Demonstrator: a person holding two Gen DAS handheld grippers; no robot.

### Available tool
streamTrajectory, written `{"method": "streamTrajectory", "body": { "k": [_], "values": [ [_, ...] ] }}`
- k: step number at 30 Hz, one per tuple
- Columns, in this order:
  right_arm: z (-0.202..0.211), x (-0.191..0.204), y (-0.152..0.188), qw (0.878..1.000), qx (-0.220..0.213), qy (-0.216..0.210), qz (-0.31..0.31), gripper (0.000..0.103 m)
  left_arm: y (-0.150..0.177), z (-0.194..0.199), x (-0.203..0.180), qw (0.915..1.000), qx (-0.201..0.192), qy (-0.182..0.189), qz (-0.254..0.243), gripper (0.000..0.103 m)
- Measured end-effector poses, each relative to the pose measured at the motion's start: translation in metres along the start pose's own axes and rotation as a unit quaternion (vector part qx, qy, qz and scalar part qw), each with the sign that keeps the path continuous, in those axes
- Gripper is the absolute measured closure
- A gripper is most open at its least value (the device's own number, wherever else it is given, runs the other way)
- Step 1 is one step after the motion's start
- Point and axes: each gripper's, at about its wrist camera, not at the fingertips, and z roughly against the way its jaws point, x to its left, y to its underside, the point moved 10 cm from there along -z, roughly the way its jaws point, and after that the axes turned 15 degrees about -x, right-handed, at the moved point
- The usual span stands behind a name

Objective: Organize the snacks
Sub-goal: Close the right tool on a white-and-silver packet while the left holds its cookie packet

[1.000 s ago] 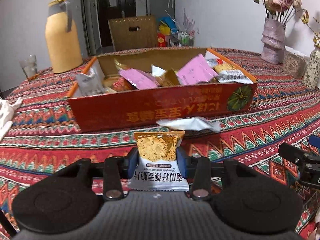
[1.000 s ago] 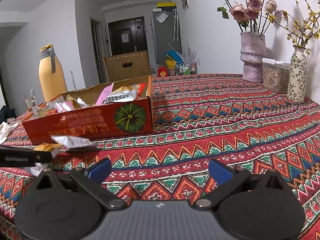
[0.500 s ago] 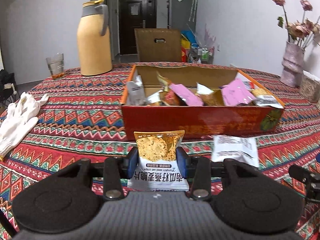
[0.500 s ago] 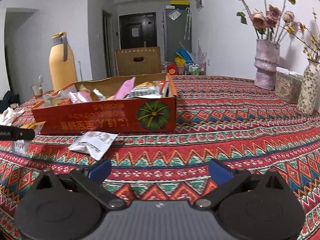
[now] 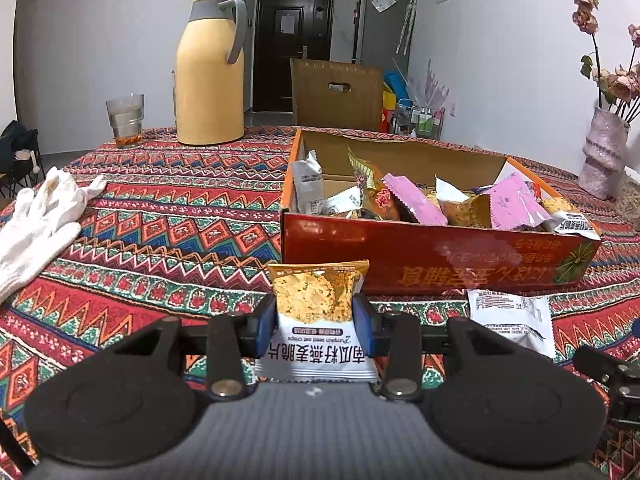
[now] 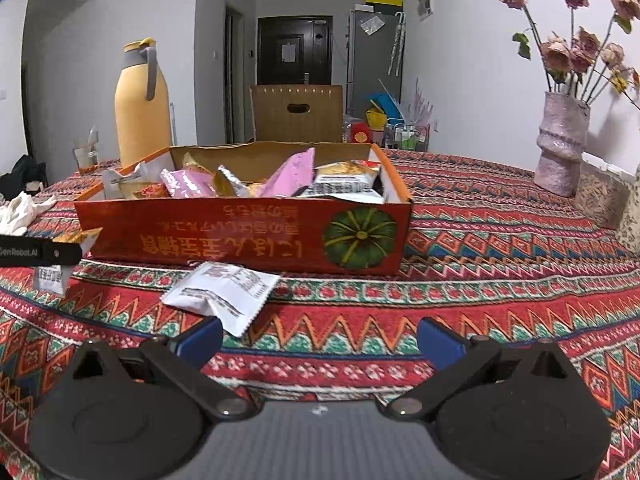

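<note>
Nearest to us, our left gripper point(image 5: 316, 322) has its blue fingers point(image 5: 267, 322) clenched on the two sides of a small white and orange pumpkin-seed oat crisp packet point(image 5: 317, 320). The packet is held clear of the table, in front of the box and near its left corner. Its long axis runs away from us along the fingers, the orange pictured end pointing toward the box and the white printed end toward the gripper body, face up. Our right gripper point(image 6: 320, 340) hovers low over the patterned red tablecloth point(image 6: 480, 280) of the table with its fingers spread wide and nothing between them.

Just beyond the right gripper lies a loose white foil snack packet point(image 6: 222, 290), flat on the cloth with its printed back up, just in front of the box wall. Its long axis runs slantwise, one corner toward our right gripper.

Behind it stands the shallow red cardboard box with a green pumpkin print point(image 6: 248, 236), already crowded with pink, white and gold packets leaning at all angles. We judge the task well along: most snacks are in the box, one is in hand and one waits on the cloth. We cannot see any other stray packets.

Farther off are a white cotton glove point(image 5: 38, 216), a glass tumbler point(image 5: 125, 120), a tall yellow thermos jug point(image 5: 210, 72) and a pale pink vase of dried roses point(image 6: 560, 144).
</note>
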Motion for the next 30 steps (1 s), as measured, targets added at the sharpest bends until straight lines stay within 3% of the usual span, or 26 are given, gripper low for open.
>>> {"method": "streamTrajectory", "body": {
  "k": [16, 30],
  "values": [
    [-0.029, 0.032, -0.019, 0.999, 0.003, -0.039, 0.026, 0.000, 0.005, -0.004, 0.012, 0.9989, 0.005, 0.006, 0.047, 0.062],
    [-0.059, 0.064, -0.015, 0.993, 0.032, -0.083, 0.072, 0.000, 0.007, -0.006, 0.011, 0.9987, 0.011, 0.009, 0.049, 0.062]
  ]
}}
